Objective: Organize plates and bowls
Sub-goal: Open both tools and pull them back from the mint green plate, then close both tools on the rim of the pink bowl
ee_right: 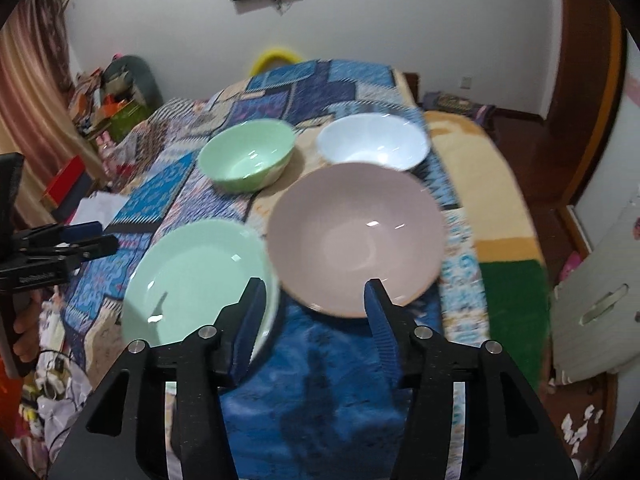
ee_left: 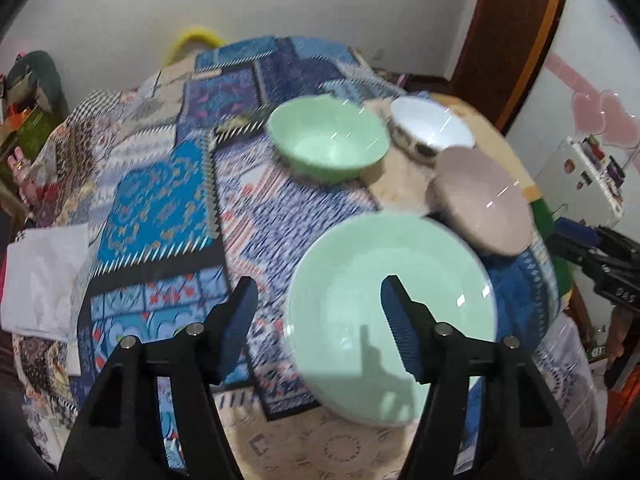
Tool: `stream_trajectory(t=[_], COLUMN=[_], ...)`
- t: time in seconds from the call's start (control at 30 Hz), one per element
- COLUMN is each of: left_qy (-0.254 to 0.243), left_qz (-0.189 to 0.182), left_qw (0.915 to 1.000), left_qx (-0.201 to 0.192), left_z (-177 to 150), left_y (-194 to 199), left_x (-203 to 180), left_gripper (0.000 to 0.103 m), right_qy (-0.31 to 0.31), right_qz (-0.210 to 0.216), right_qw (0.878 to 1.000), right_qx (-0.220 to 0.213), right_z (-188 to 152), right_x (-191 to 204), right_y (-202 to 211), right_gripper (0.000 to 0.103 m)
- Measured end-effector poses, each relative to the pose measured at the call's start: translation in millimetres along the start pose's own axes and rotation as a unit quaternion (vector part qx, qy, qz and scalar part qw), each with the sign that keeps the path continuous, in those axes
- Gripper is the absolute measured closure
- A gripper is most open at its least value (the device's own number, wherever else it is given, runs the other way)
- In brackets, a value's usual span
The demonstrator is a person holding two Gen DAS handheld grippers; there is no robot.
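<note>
Over the patchwork bed (ee_right: 320, 80), between placements with both claws parted and empty — left claw (ee_left: 320, 308), right claw (ee_right: 316, 308) — likely next nesting green bowl (ee_right: 248, 154) onto green plate (ee_right: 192, 276).

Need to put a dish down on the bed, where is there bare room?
The wide quilt left of the green bowl and green plate is bare up to the white cloth. The blue patch in front of the pink plate is free. Crowded: the white bowl, both plates and the green bowl sit close together.
</note>
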State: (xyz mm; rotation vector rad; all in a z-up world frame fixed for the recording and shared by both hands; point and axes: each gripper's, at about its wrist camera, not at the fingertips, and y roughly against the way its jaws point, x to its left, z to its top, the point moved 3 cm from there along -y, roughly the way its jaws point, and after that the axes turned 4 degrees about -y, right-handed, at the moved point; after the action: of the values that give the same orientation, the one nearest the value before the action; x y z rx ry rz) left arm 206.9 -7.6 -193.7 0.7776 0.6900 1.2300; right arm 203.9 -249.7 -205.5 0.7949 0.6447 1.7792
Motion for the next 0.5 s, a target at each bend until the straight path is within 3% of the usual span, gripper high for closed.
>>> stream_trajectory(t=[0.23, 0.5], left_qy=[-0.024, -0.044], left_qz=[-0.019, -0.032], left_qw=[0.9987, 0.9978], left_qx=[-0.041, -0.037], left_z=[37, 66], left_y=[-1, -48], left_x=[-39, -81], left_gripper=[0.019, 0.018], right_qy=[-0.024, -0.034], right_qz=[-0.034, -0.055], right_qw=[0.999, 0.997], right_qx=[-0.033, -0.035], right_z=[15, 21], right_x=[-33, -59], right_y=[9, -3], right_gripper=[0.046, 0.045])
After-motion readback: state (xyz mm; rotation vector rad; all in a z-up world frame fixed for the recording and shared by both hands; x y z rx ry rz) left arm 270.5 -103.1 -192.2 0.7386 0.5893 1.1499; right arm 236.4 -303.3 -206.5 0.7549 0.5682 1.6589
